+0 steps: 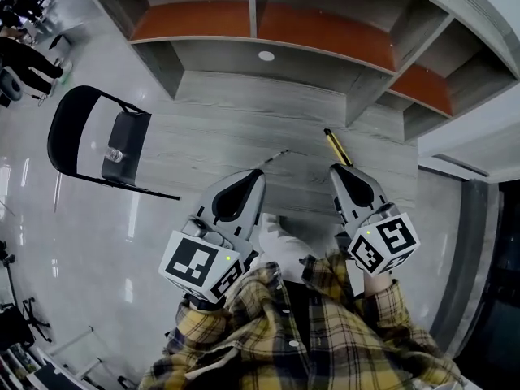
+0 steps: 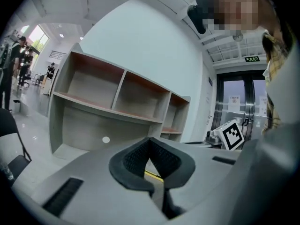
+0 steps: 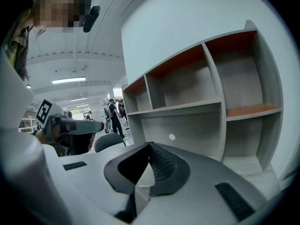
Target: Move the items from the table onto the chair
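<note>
**A:** Where is the thing we have to move?

**B:** The yellow stick lies on the table, just in front of our right gripper. The chair is well off to our left. A little clear thing is already on its seat.

**A:** Are our grippers holding anything?

**B:** No. The right gripper's jaws are pressed together with nothing in them. The left gripper has its jaws together too, and it is empty.

**A:** What could go wrong?

**B:** We think closed jaws could poke the stick and make it roll away, so we need to open up first. The stick looks thin, so it may slip out if we pinch it near one end. The chair is far, so we might also drop the stick onto the floor on the way.

**A:** What is the table like?

**B:** It is grey wood, flat and smooth. It has open shelves at the back, with brown-red boards in them.

**A:** And the room?

**B:** It is big and bright. We see a shiny grey floor, a white wall and people far off.
</note>
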The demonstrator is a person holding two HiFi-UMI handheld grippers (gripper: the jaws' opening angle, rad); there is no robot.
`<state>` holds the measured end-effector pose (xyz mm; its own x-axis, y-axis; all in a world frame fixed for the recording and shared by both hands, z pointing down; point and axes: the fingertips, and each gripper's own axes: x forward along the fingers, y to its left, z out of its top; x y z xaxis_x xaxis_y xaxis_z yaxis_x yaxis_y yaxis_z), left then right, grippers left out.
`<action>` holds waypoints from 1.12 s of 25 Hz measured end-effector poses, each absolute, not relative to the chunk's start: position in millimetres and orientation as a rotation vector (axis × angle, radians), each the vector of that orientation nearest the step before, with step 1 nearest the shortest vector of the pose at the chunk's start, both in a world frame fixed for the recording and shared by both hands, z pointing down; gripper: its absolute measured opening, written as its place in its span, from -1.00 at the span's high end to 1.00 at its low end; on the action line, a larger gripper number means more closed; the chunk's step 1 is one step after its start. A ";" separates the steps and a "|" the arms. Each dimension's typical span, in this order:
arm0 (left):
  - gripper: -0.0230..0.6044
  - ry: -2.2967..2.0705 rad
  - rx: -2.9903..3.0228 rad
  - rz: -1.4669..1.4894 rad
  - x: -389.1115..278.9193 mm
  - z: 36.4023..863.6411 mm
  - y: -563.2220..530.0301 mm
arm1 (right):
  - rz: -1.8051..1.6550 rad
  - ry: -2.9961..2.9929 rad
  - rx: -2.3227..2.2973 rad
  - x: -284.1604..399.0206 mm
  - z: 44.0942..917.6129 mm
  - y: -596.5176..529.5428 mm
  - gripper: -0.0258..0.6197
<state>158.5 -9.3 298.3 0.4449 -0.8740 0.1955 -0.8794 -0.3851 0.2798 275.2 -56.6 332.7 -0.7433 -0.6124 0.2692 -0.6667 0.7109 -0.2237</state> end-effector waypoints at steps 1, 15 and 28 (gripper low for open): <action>0.92 -1.480 2.370 0.025 157.2 296.9 -25.3 | 0.462 -2.741 1.044 272.2 330.6 -71.0 0.87; 0.92 -1.271 2.485 0.105 158.8 291.7 -123.9 | 0.438 -2.663 1.226 270.4 323.7 -153.7 0.87; 0.92 -1.050 2.551 0.161 167.2 308.1 -138.7 | 0.492 -2.466 1.399 299.4 359.7 -154.7 0.86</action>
<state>167.2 -138.7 308.1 0.7149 -0.6553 0.2441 -0.6983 -0.6508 0.2981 299.4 -154.7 359.7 -0.5008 -0.7744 0.3867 -0.8635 0.4779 -0.1614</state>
